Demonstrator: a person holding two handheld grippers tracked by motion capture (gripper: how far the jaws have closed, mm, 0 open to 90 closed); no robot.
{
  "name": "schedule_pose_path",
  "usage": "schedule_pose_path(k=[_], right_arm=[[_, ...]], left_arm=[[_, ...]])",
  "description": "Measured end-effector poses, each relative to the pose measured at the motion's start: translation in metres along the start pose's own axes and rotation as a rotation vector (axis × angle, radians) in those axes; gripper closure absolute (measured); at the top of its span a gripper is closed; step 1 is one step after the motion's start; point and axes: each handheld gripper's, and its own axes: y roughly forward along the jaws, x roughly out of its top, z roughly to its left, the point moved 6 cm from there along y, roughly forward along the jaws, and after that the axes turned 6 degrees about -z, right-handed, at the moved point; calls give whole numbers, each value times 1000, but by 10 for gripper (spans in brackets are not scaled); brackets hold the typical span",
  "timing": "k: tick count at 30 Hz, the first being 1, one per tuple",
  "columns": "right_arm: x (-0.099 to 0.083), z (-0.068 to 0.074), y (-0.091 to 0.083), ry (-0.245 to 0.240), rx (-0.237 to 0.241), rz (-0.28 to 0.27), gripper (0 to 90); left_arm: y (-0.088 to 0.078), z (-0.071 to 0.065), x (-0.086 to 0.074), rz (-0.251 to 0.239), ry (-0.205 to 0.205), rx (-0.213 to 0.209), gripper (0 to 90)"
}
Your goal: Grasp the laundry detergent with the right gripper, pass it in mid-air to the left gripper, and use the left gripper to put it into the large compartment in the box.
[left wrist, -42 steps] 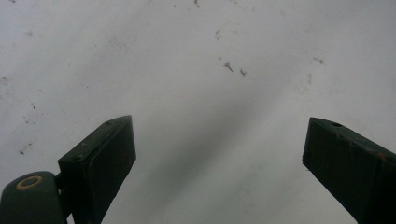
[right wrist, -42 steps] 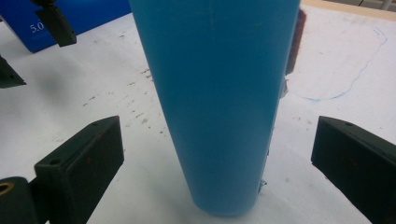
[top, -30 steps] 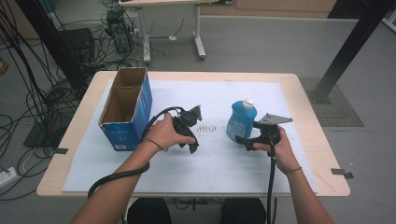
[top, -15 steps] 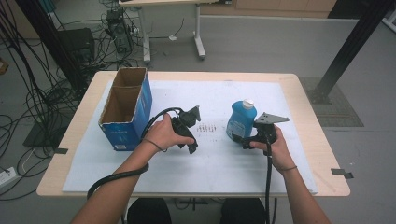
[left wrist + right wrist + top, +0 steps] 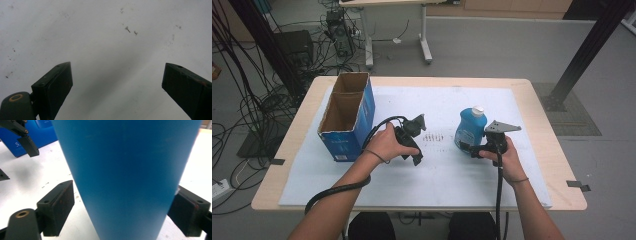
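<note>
A blue bottle [image 5: 470, 127] with a white cap stands upright right of the table's middle. My right gripper [image 5: 465, 148] reaches in from the bottle's right side, low on its body. In the right gripper view the bottle [image 5: 125, 170] stands between the jaws. The jaws have just been closing on it; the right pad [image 5: 186, 212] meets its side and a thin gap remains at the left pad [image 5: 61, 205]. My left gripper [image 5: 414, 151] is held over the white sheet, pointing down. Its jaws [image 5: 117, 82] stand wide open with nothing between them.
An open blue cardboard box [image 5: 347, 120] stands at the left of the table, its mouth up. A white sheet [image 5: 452, 180] covers most of the tabletop, with small dark specks [image 5: 432, 137] between the grippers. Cables trail from both grippers toward the front edge.
My right gripper has edged left toward the bottle, so the bottle now stands between its jaws. The left hand and the box have not moved.
</note>
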Motion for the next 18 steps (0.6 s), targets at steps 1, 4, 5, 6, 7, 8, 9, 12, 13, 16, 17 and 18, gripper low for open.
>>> schedule_pose_path(k=[1, 4, 5, 6, 7, 8, 9, 12, 13, 16, 17, 18], right_arm=[[0, 0, 0, -1, 0, 2, 159], [-1, 0, 1, 0, 2, -2, 175], [-1, 0, 1, -3, 3, -2, 189], [-1, 0, 1, -4, 5, -3, 193], [-1, 0, 2, -6, 3, -3, 198], [-1, 1, 2, -10, 0, -6, 204], [-1, 1, 2, -9, -1, -8, 208], [-1, 1, 2, -14, -5, -10, 222], [-1, 1, 2, -14, -7, -13, 227], [-1, 2, 2, -17, -11, -13, 240], [-1, 2, 2, -18, -13, -12, 244], [-1, 2, 2, -21, -16, -13, 252]], left_arm=[[0, 0, 0, 0, 0, 1, 100], [0, 0, -1, 1, -3, 2, 100], [0, 0, -1, 0, -3, 2, 101], [0, 1, -1, 0, -5, 1, 101], [0, 1, -2, 1, -4, 2, 101], [0, 0, -2, 2, -4, 3, 101], [0, 1, -2, 2, -4, 1, 101], [0, 1, -1, 2, -3, 2, 102], [0, 1, -1, 0, -3, 2, 102], [-1, 1, -1, -1, -3, 0, 103], [-1, 1, -1, -2, -3, -1, 103], [-1, 0, -1, -2, -2, -1, 103]])
